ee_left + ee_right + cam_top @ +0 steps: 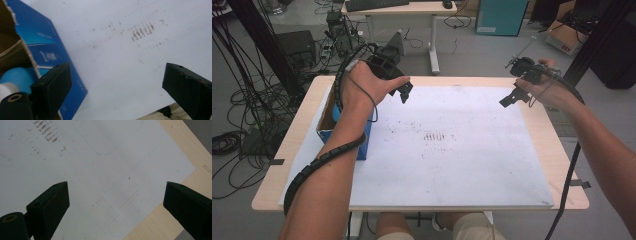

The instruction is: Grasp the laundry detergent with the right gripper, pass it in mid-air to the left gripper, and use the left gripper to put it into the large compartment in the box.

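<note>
Both grippers' jaws are held wide apart, with nothing between them.
Beside the left gripper, a blue box stands open at the table's left edge, a light-blue roll seen inside; the right gripper hangs above the white sheet.

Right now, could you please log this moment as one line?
left gripper: open, empty | right gripper: open, empty | blue box: left on white sheet
</note>
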`<state>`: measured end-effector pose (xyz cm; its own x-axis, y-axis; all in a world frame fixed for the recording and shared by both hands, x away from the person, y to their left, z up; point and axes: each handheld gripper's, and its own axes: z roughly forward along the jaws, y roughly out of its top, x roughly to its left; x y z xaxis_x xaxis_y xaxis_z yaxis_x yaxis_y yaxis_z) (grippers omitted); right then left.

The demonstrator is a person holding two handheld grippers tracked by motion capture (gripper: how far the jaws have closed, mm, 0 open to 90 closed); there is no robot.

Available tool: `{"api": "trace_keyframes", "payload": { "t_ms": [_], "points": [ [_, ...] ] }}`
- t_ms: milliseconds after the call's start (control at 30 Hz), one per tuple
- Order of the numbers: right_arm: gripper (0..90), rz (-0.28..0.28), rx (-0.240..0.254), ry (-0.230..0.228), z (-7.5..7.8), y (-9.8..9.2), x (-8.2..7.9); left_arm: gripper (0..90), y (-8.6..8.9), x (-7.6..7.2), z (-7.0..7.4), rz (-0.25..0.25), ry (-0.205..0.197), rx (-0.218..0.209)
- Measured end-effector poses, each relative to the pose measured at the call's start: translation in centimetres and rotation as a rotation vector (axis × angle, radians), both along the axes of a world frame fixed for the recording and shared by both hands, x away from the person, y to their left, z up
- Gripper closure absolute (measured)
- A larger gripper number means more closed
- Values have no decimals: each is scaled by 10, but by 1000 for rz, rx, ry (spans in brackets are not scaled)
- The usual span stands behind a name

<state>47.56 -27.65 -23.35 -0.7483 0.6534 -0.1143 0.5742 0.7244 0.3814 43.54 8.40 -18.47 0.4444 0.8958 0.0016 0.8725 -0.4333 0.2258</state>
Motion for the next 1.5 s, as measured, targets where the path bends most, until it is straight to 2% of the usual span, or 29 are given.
{"api": "trace_keyframes", "payload": {
  "t_ms": [167,267,367,567,967,1500],
  "points": [
    [67,-9,-7,6,1,0,10,91,-14,-7,-6,-52,18,-6],
    [67,-12,-11,11,2,-1,14,92,-20,-11,-11,-68,29,9],
    [67,-22,-10,13,2,-2,16,92,-23,-13,-14,-81,35,4],
    [67,-25,-12,6,4,-2,19,93,-25,-14,-21,-91,46,5],
    [67,-22,-21,11,3,2,20,94,-24,-13,-23,-99,47,-6],
    [67,-23,-19,8,5,0,18,95,-28,-11,-22,-104,43,-10]
  ]
}}
